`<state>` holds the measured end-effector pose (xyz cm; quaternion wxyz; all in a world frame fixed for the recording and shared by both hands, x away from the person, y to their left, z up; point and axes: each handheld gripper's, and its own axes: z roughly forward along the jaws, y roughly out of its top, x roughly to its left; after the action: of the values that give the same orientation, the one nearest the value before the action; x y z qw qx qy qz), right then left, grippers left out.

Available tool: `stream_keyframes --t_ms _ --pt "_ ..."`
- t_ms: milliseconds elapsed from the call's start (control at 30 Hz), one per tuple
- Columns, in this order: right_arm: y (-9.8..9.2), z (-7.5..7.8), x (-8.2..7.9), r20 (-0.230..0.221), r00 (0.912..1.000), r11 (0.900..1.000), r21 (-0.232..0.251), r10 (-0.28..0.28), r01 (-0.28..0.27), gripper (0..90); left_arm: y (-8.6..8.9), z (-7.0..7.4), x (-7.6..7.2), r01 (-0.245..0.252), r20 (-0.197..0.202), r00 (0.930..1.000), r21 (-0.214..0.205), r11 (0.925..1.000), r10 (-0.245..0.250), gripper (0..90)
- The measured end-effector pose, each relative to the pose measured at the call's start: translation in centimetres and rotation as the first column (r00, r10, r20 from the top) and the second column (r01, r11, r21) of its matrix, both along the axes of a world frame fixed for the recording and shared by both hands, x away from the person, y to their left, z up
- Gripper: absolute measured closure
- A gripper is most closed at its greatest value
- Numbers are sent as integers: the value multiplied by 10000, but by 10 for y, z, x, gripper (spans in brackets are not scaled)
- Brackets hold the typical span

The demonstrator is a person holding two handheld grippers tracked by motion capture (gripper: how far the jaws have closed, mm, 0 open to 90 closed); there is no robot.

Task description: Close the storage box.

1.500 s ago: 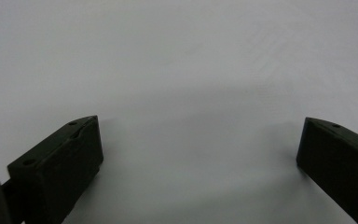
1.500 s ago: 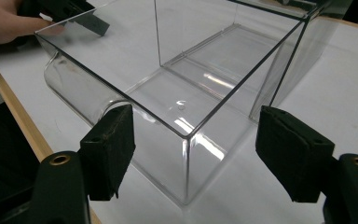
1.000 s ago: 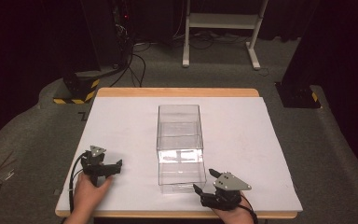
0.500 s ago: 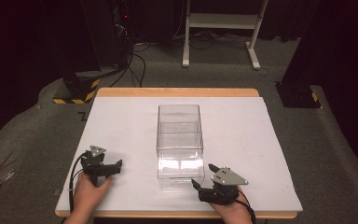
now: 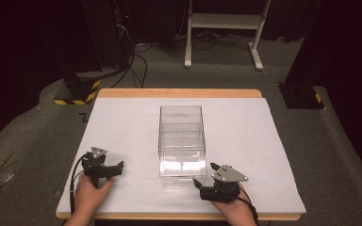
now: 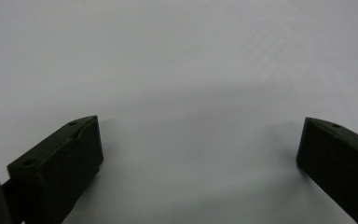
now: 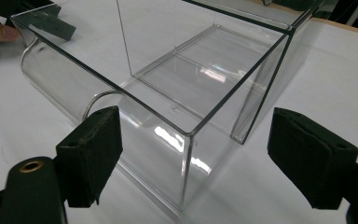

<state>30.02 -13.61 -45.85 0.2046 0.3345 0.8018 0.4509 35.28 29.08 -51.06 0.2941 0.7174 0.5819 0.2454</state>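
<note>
The clear box [image 5: 181,141] is sitting mid-table, long axis running away from the person; the right gripper [image 5: 206,175], jaws spread wide, is facing its near corner, while the left gripper [image 5: 113,165], also spread, is lying well apart over bare table [image 5: 122,127]

White stand [image 5: 224,28] and cables [image 5: 134,59] behind table [image 5: 179,93]

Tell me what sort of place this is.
Probably a lab or recording studio: a white-topped table holding one clear plastic box, black curtains around it, cables on grey carpet, and a hand-held gripper.
</note>
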Motion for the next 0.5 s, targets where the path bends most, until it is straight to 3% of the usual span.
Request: stream_keyframes --t_ms 500 --pt "2 0 17 -35 9999 9998 -164 -137 136 181 0 0 0 0 3 10000 2 10000 0 6"
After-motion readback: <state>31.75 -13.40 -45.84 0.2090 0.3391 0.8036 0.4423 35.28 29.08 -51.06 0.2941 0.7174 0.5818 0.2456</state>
